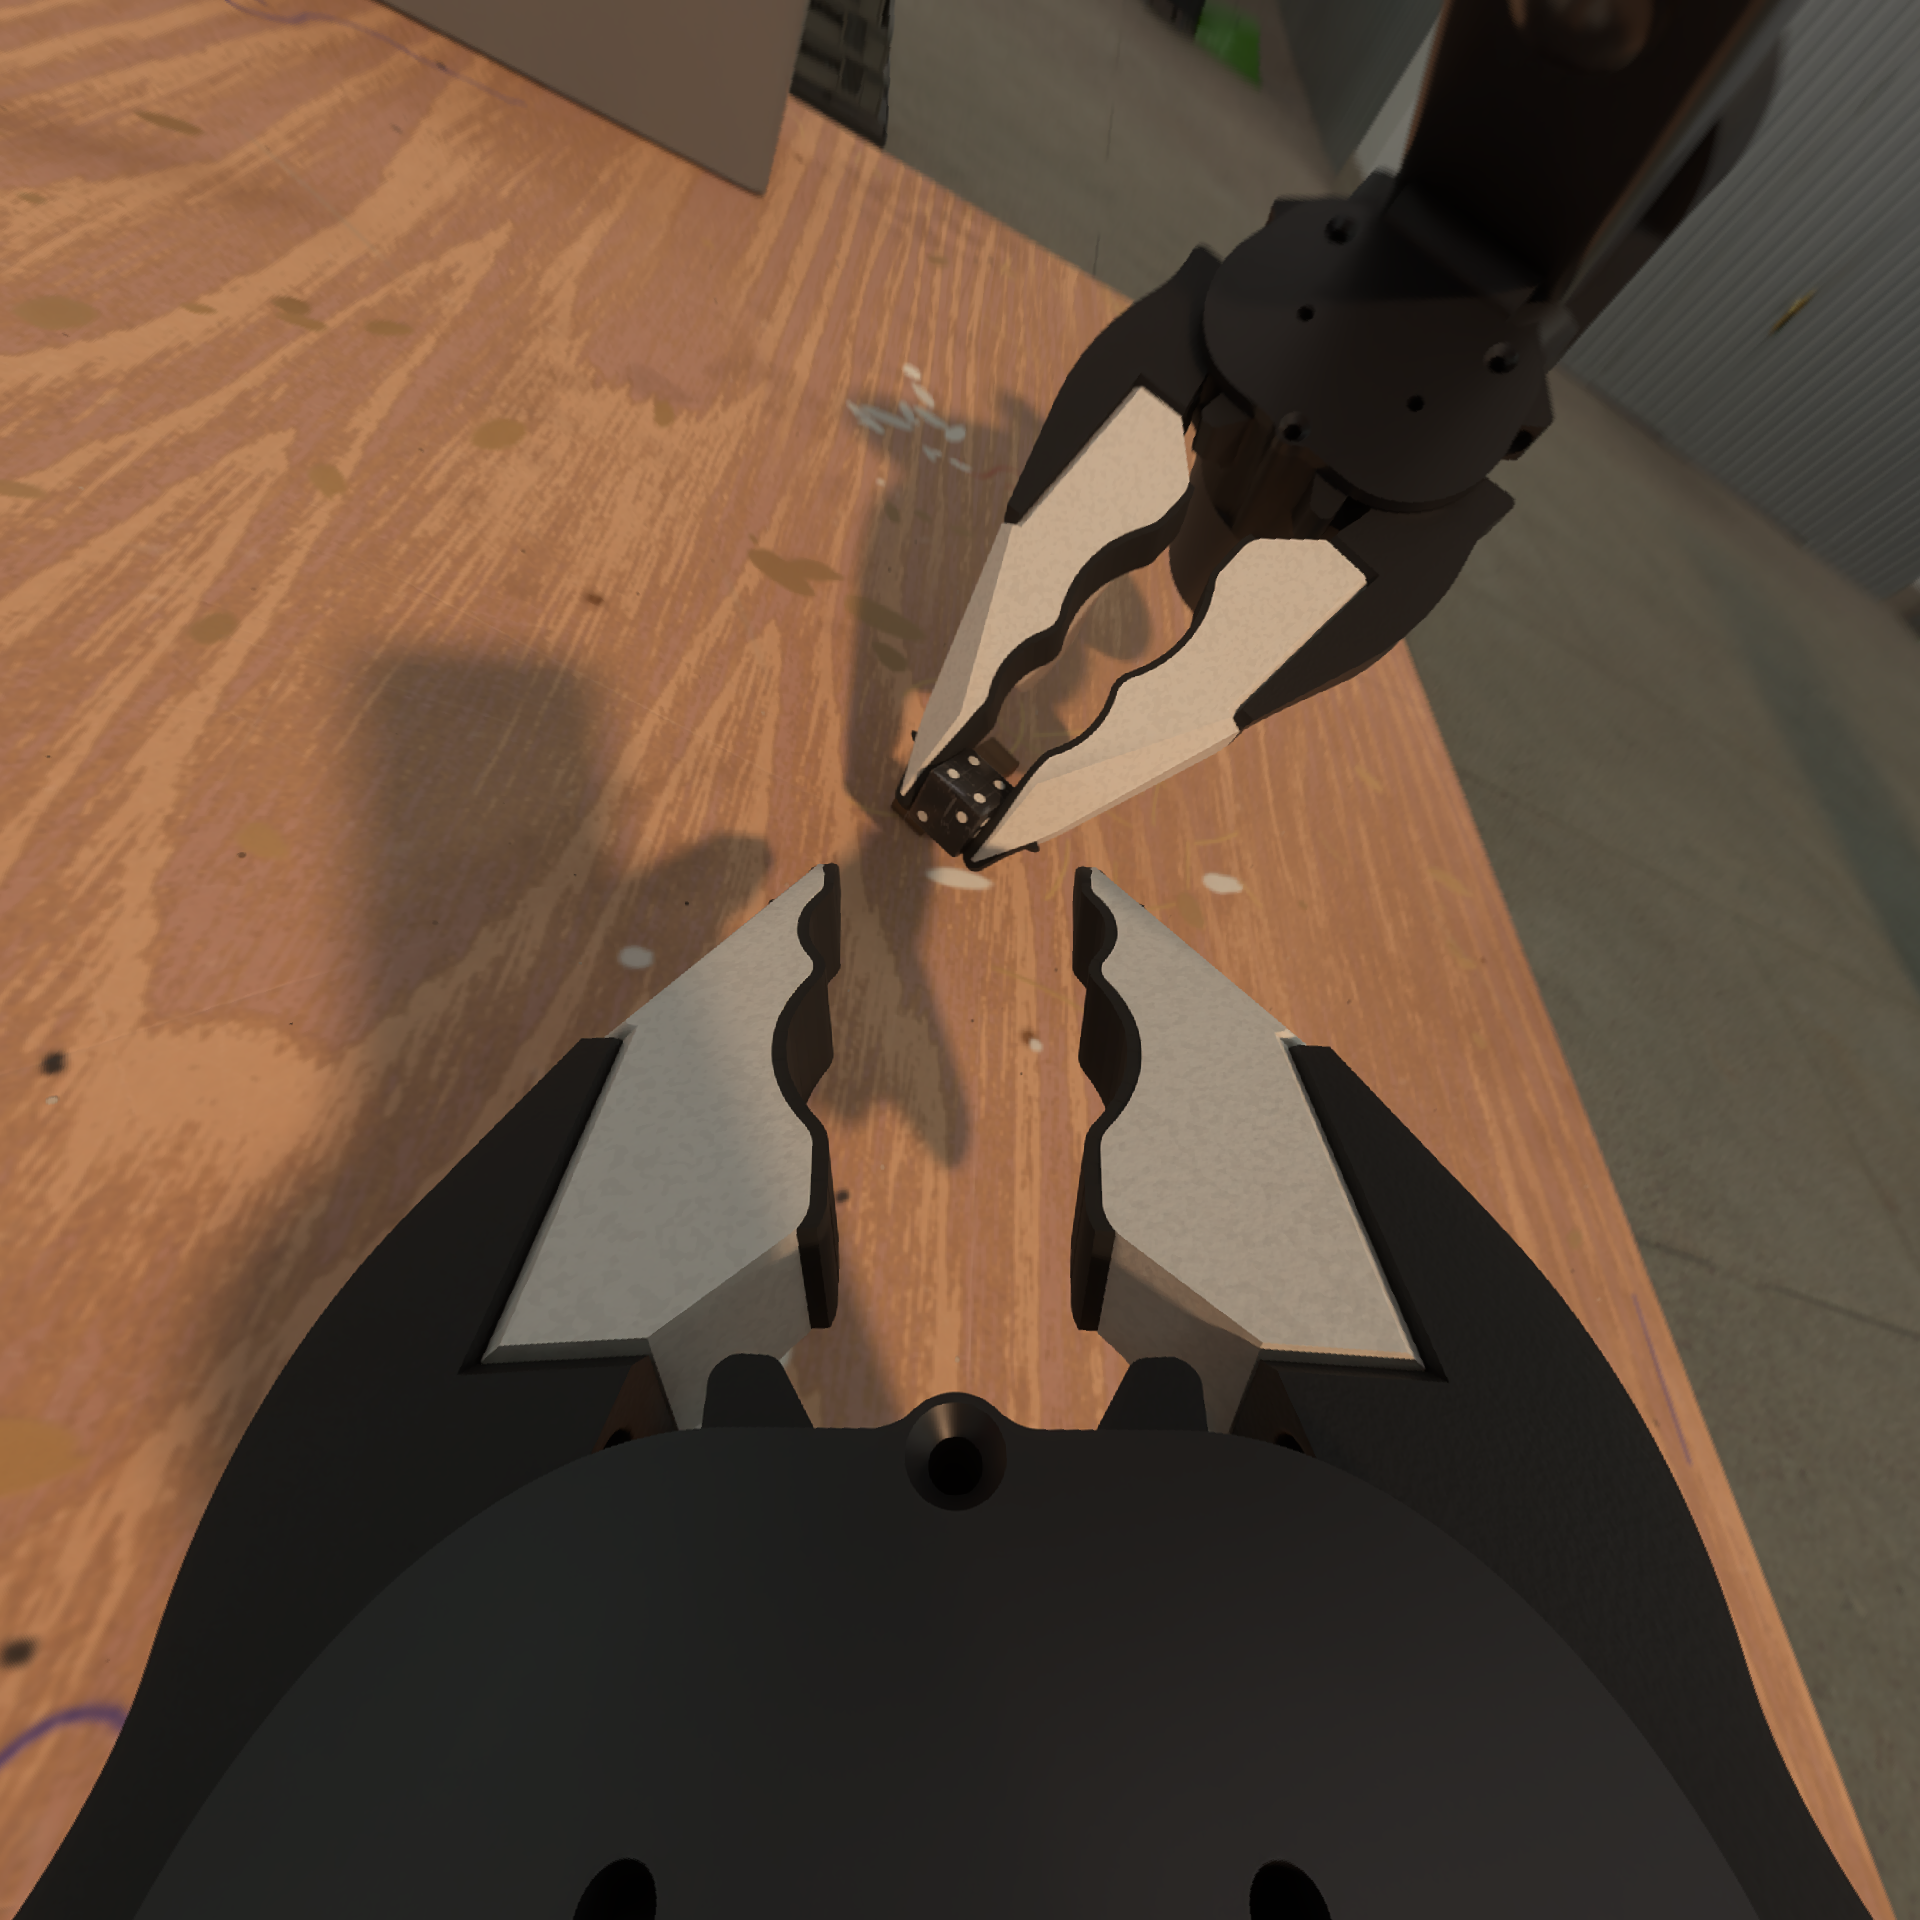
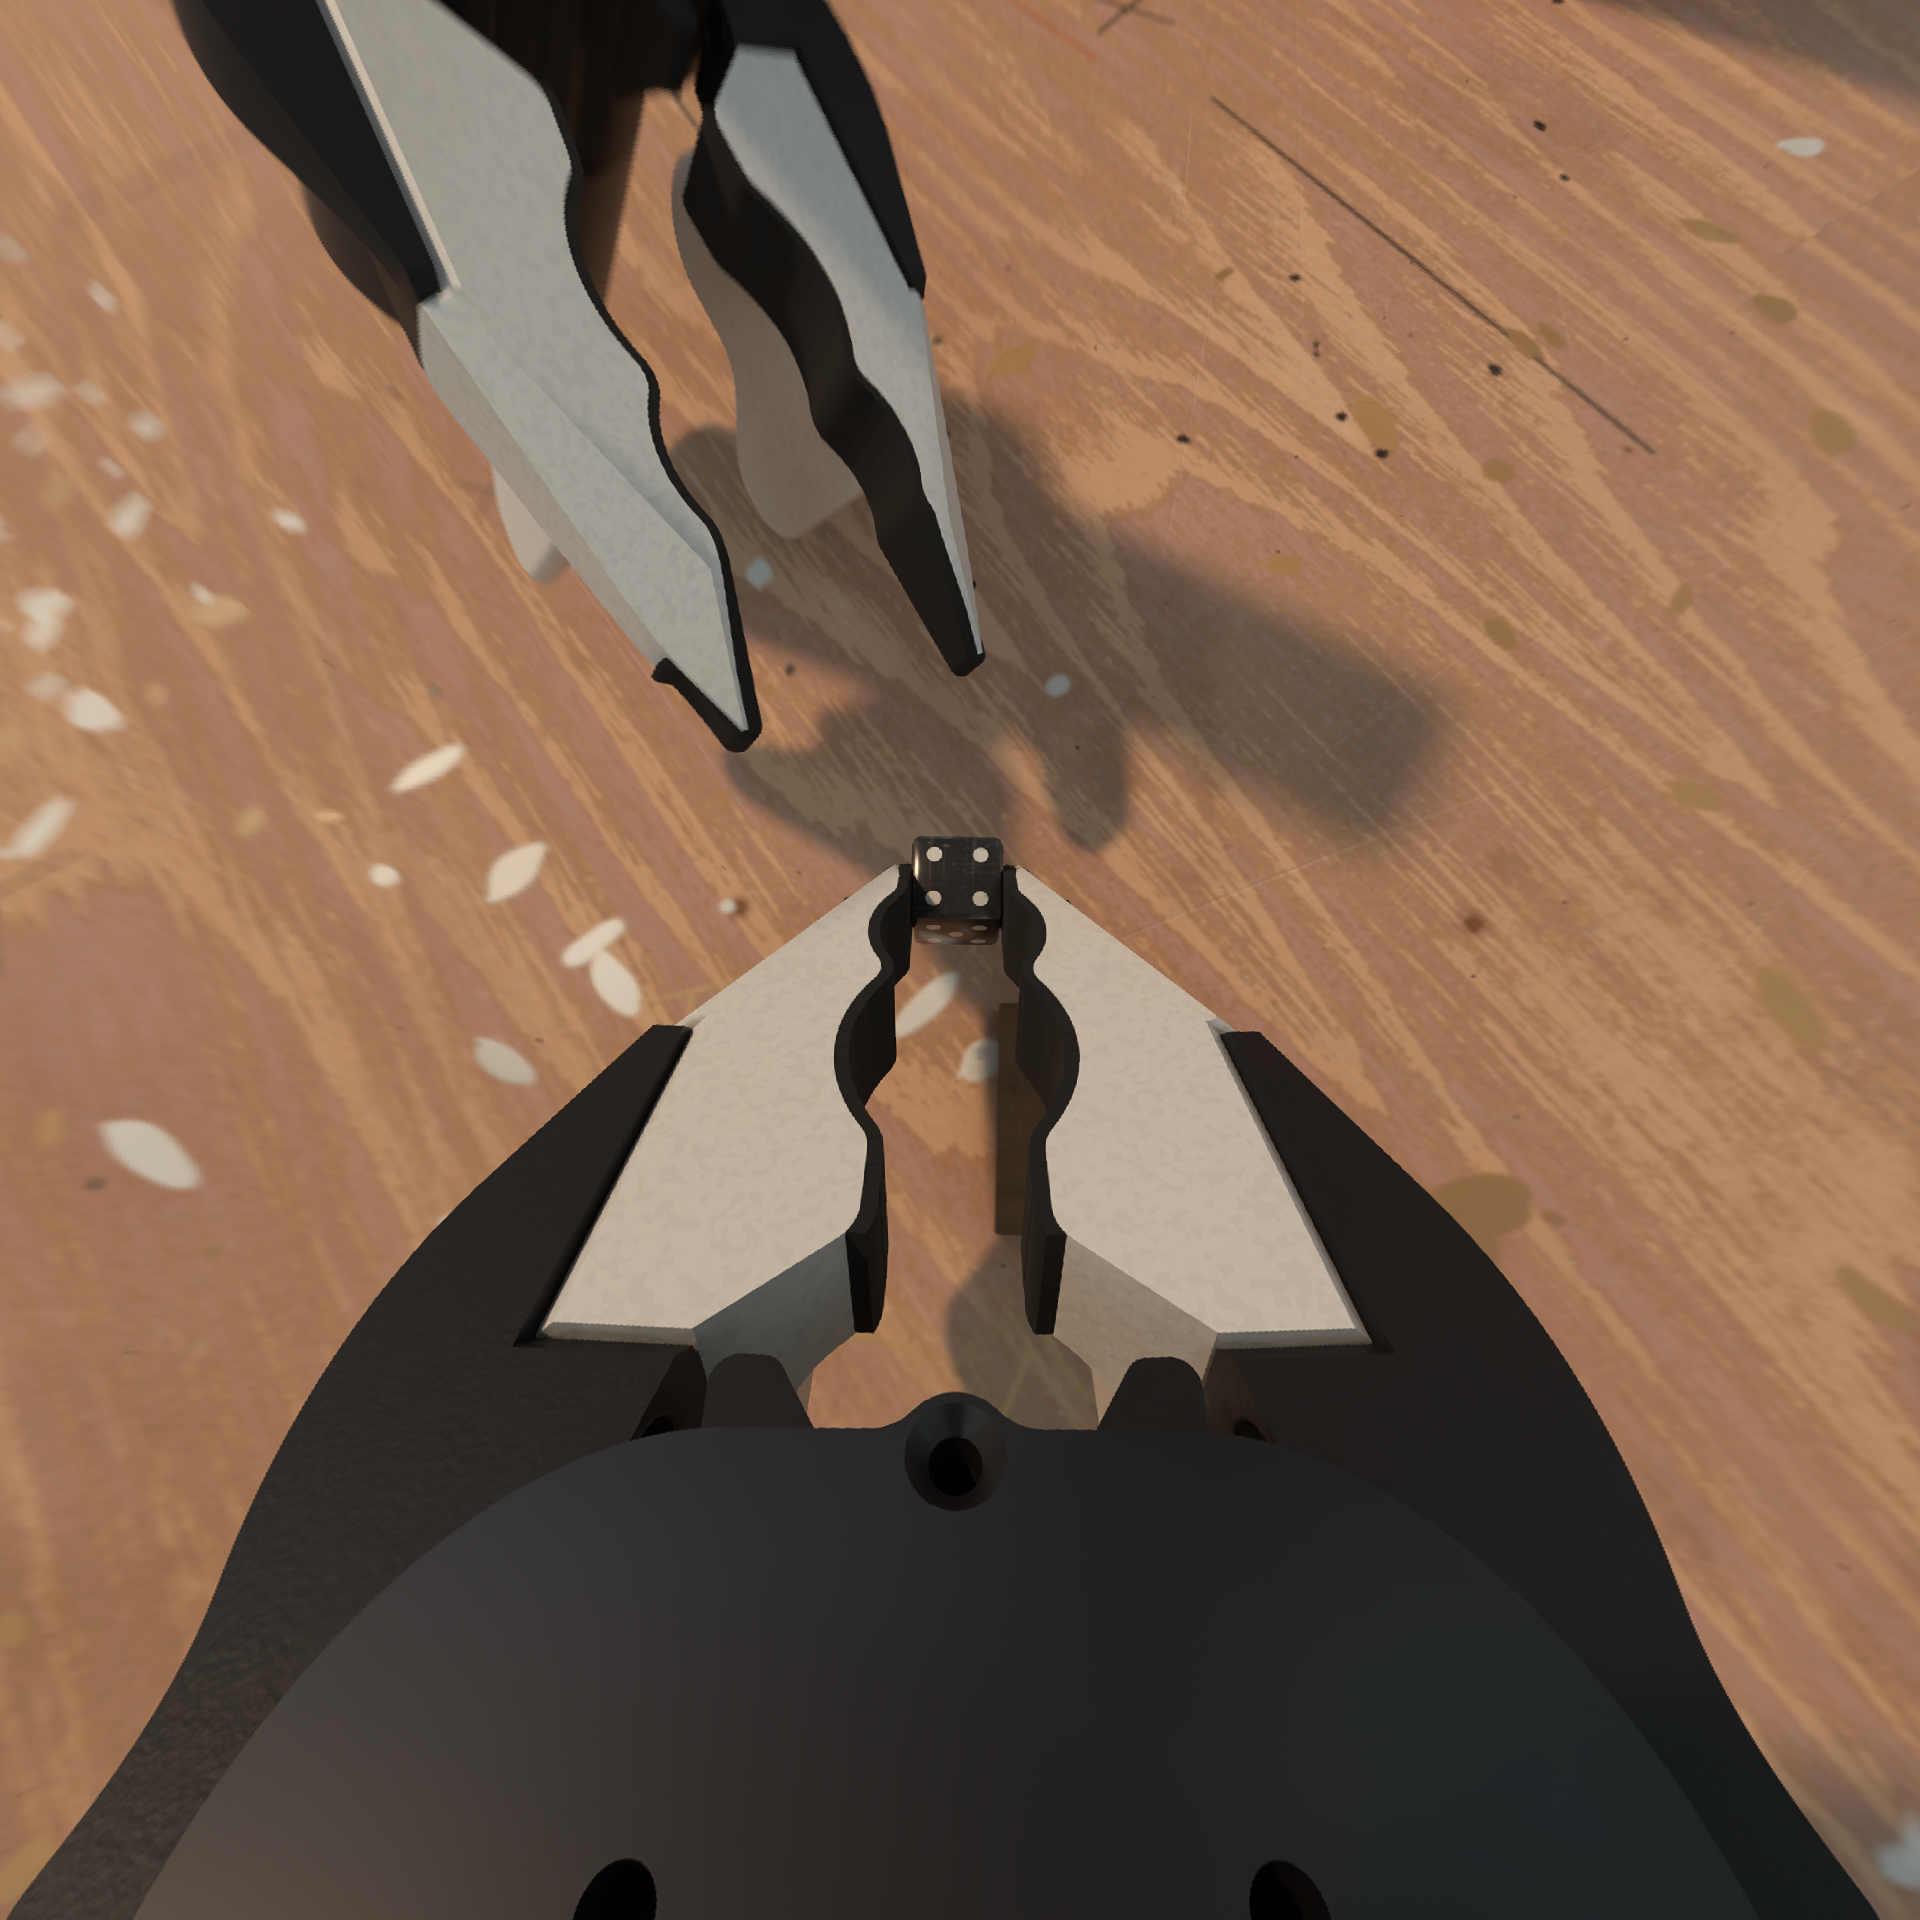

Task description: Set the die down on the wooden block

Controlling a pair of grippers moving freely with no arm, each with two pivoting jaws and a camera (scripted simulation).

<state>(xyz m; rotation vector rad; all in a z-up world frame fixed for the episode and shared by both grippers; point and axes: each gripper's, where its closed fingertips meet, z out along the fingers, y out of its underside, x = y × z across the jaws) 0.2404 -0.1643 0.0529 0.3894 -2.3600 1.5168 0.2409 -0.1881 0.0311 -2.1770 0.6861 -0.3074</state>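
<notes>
A small dark die with white pips sits pinched between my right gripper's fingertips, very close to the wooden tabletop. It shows the same way in the left wrist view, the die in the right gripper. A thin brown piece, apparently the wooden block, lies under the right gripper's finger, mostly hidden; a bit of it shows behind the die. My left gripper is open and empty, its tips just short of the die; it hangs above the table in the right wrist view.
The table's right edge runs diagonally, with grey floor beyond it. A grey upright panel stands at the far left of the table. White paint flecks and stains dot the wood.
</notes>
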